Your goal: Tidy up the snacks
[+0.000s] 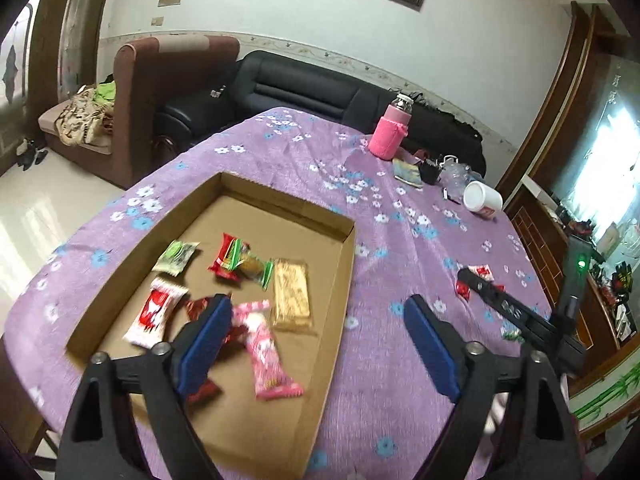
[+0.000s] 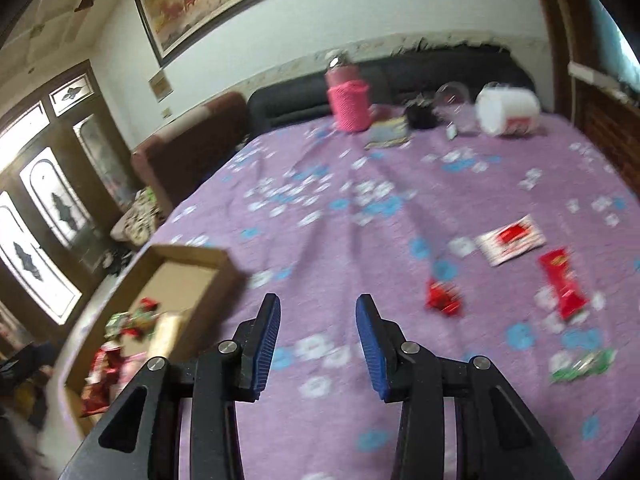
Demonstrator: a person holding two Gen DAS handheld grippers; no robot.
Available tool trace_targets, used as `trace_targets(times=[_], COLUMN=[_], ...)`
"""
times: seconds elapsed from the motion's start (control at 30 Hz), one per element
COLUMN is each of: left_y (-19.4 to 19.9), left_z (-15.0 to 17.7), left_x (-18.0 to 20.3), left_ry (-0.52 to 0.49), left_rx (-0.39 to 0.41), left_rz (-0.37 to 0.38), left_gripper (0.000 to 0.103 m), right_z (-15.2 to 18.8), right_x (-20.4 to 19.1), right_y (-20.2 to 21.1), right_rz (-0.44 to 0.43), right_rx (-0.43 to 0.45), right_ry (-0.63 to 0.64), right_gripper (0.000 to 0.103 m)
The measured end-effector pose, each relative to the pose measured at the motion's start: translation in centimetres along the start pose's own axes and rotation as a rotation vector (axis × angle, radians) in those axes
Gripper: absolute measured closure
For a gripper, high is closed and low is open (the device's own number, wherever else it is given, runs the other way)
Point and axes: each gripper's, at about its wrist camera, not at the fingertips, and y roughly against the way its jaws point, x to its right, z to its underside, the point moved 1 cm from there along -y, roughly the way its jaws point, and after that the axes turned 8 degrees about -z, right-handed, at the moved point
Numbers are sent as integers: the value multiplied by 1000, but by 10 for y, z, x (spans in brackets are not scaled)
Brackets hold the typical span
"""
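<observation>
A shallow cardboard box (image 1: 347, 264) lies on the purple flowered tablecloth (image 1: 392, 360) and holds several wrapped snacks, among them a gold bar (image 1: 291, 294), a pink packet (image 1: 266, 350) and a white-and-red packet (image 1: 154, 312). My left gripper (image 1: 316, 314) is open and empty above the box's right rim. My right gripper (image 2: 318, 314) is open and empty over bare cloth right of the box (image 2: 216, 276). Loose on the cloth to its right lie a small red candy (image 2: 443, 299), a white-and-red packet (image 2: 510, 239), a long red packet (image 2: 563, 283) and a green packet (image 2: 582, 365). The right gripper's body (image 1: 516, 312) shows in the left wrist view.
At the table's far side stand a pink-sleeved bottle (image 2: 348, 98), a tipped white cup (image 2: 507, 111), a clear plastic item (image 2: 452, 98), a small dark object (image 2: 420, 117) and a flat packet (image 2: 388, 132). A black sofa (image 1: 288, 92) and brown armchair (image 1: 132, 112) lie beyond. A wooden cabinet (image 1: 560, 248) stands right.
</observation>
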Motion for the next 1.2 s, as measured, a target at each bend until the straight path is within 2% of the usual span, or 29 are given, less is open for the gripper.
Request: trace_targets(times=[0.1,0.2,0.33,0.43,0.53,0.67,0.93,1.2], left_y=[19,44,88,109,117,116,124,147], left_z=[5,6,0,-5,-10,-10,2,18], left_x=[-6,-18,-42,-55,-62,-68,-70,-85], left_ry=[3,11,48,78,96,99,108,190], left_rx=[20,51,152,215,242,241,258,260], left_rz=[-42,-100,-195,-258,-308,-372,-439,-412], left_gripper=[13,13,13,13,13,13,13,13], right_z=[8,12,15,15,16,16,17,18], right_x=[18,30,36,40,43,45,47,48], right_y=[6,5,0,2,2,2,3,3], right_rz=[66,95,157,148,140,134,125,123], right_rx=[74,75,73,76,76,77,62,54], right_ry=[-12,-22,-2,-19,-32,-39,-58,-65], right_gripper=[61,61,61,61,61,61,61,61])
